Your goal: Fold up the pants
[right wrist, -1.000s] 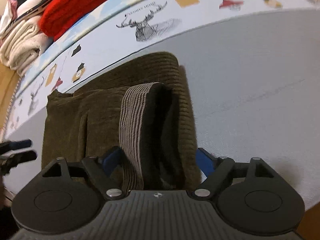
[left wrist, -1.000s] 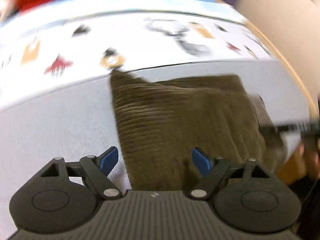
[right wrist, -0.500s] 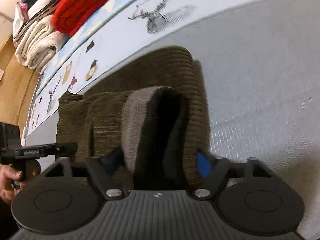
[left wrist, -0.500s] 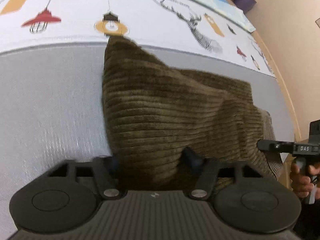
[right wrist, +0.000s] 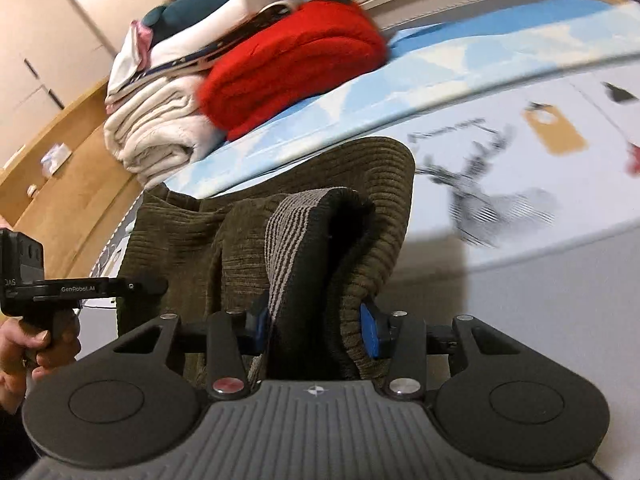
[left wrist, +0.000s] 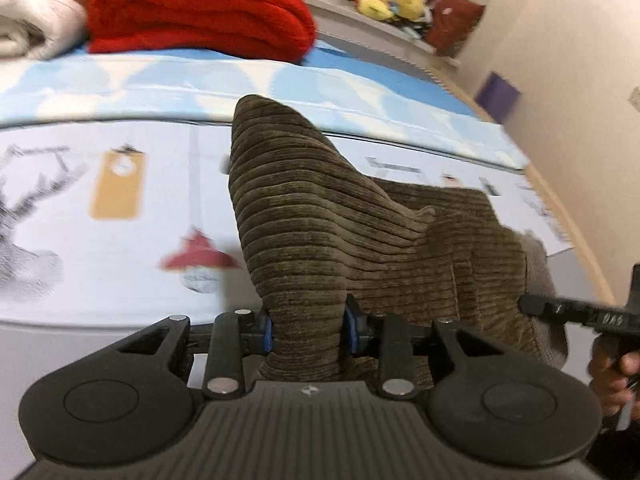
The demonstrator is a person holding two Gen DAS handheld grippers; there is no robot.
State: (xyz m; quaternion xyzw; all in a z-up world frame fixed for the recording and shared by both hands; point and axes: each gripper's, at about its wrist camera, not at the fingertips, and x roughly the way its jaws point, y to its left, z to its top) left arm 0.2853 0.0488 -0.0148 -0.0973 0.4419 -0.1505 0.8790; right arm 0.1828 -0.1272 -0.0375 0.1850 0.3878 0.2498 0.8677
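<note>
Nearest, at the bottom centre of the left wrist view, the left gripper [left wrist: 307,330] has its blue pads pressed on a bunched corner of the olive corduroy pants [left wrist: 320,240]; its jaws have just been closing, and cloth fills the narrow gap between them. Likewise, at the bottom centre of the right wrist view, the right gripper [right wrist: 316,330] is clamped on the other near corner, where the striped waistband [right wrist: 288,240] and its dark lining are gathered; its jaws have just been closing too.

Both pinched ends stand raised while the rest of the pants sags back onto the printed bed sheet [left wrist: 120,220] in the middle of each frame. The fabric looks thick, soft and fairly heavy: it drapes and creases rather than holding shape, and its ribbed surface should grip well. Taking it by the corners of one end, as now, seems sound; a thin pinch might slip under the weight.

Only the left view shows the plain leg edge rising to a peak, with a shelf of soft toys [left wrist: 380,0] at the upper right. Only the right view shows the waistband, and a fuller stack of folded laundry [right wrist: 160,120] beside the red blanket [right wrist: 296,60] at the upper left.
</note>
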